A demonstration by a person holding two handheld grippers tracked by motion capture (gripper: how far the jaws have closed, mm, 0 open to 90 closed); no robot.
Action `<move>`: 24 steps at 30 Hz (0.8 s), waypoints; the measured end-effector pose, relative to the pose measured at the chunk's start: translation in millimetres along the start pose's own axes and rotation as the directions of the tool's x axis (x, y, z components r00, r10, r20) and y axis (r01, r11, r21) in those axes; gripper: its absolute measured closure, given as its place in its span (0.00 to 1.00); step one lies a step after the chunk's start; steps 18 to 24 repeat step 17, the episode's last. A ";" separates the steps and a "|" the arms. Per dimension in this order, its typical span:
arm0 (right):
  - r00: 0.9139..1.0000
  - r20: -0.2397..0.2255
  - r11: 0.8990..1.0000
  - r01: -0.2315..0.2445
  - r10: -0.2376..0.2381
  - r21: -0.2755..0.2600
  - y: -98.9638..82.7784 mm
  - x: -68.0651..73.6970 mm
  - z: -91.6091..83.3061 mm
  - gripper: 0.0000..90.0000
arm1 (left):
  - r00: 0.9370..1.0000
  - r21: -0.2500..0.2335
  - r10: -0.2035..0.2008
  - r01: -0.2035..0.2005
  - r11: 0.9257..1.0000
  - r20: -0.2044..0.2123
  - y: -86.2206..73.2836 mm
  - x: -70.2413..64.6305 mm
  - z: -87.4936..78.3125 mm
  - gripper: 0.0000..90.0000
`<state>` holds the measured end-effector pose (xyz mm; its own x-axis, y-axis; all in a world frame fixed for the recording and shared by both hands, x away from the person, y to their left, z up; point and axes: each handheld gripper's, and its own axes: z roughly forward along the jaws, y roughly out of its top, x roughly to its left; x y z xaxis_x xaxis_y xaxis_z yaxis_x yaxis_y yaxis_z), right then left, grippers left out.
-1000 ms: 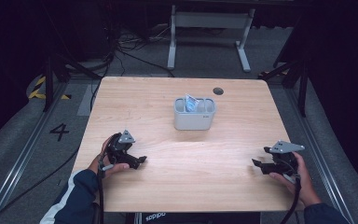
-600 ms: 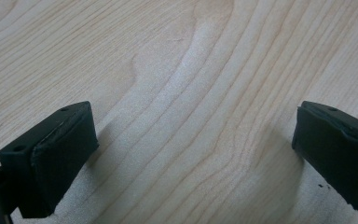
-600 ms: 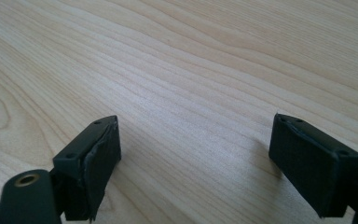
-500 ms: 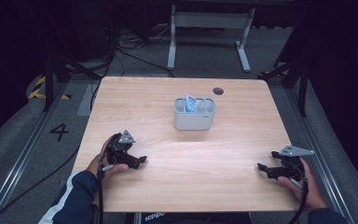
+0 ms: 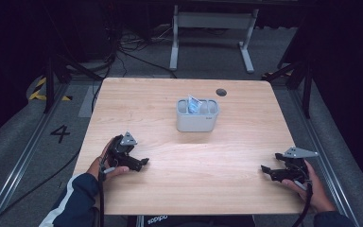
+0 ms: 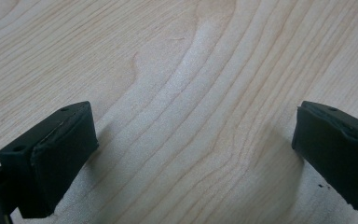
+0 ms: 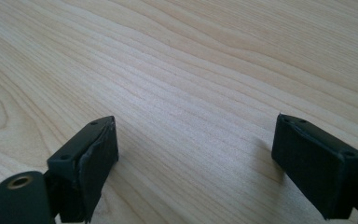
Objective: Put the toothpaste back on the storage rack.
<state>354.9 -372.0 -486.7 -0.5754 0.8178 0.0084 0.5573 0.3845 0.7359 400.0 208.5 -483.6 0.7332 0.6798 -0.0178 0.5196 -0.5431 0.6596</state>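
Since the earlier frames the right gripper has dropped nearer the counter's near right edge, its jaws having just been opening, with nothing between them. At the near left, the left gripper rests on the pale wooden counter, jaws spread wide over bare wood grain. Mid-counter, toward the far side, stands the grey plastic compartment holder, a blue-white packet upright inside it, well apart from both grippers. The right gripper's jaws stand wide, gripping nothing.

We see a light wooden table on grey floor, with a white metal stand behind in darkness.
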 end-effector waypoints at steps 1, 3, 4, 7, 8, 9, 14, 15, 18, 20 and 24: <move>1.000 0.000 1.000 -0.001 0.001 0.001 0.0 0.0 0.0 0.16 | 1.000 0.001 0.000 0.000 1.000 0.002 0.0 0.1 -0.2 0.00; 1.000 0.000 1.000 0.000 0.000 0.000 0.0 -0.1 0.0 0.16 | 1.000 -0.005 -0.001 0.001 1.000 0.000 -0.2 -0.1 0.4 0.00; 1.000 0.000 1.000 -0.001 0.001 0.001 0.0 0.0 -0.1 0.16 | 1.000 -0.006 -0.001 0.001 1.000 0.000 -0.1 -0.1 0.5 0.00; 1.000 0.000 1.000 -0.001 0.001 0.001 0.0 0.0 -0.1 0.16 | 1.000 -0.003 -0.001 0.001 1.000 0.000 -0.1 -0.1 0.2 0.00; 1.000 0.000 1.000 0.000 0.000 0.000 0.0 -0.1 0.0 0.16 | 1.000 -0.004 -0.001 0.001 1.000 0.000 -0.1 -0.1 0.4 0.00; 1.000 0.000 1.000 -0.001 0.001 0.001 0.0 0.0 -0.1 0.16 | 1.000 -0.004 -0.001 0.001 1.000 -0.001 -0.1 -0.1 0.3 0.00; 1.000 0.000 1.000 0.000 0.000 0.000 0.0 -0.1 0.0 0.16 | 1.000 -0.005 -0.001 0.001 1.000 0.000 -0.1 -0.1 0.5 0.00; 1.000 0.000 1.000 -0.001 0.001 0.001 0.0 0.0 0.0 0.16 | 1.000 -0.001 0.000 0.000 1.000 0.002 0.0 0.0 0.1 0.00; 1.000 0.000 1.000 0.000 0.000 0.000 0.0 -0.1 0.0 0.16 | 1.000 0.000 0.000 0.000 1.000 0.000 0.0 0.0 0.0 0.00; 1.000 0.000 1.000 0.000 0.000 0.000 0.0 -0.1 0.0 0.16 | 1.000 0.000 0.000 0.000 1.000 0.000 0.0 0.0 0.0 0.00; 1.000 0.000 1.000 0.000 0.000 0.000 0.0 -0.1 0.0 0.16 | 1.000 0.000 0.000 0.000 1.000 0.000 0.0 0.0 0.0 0.00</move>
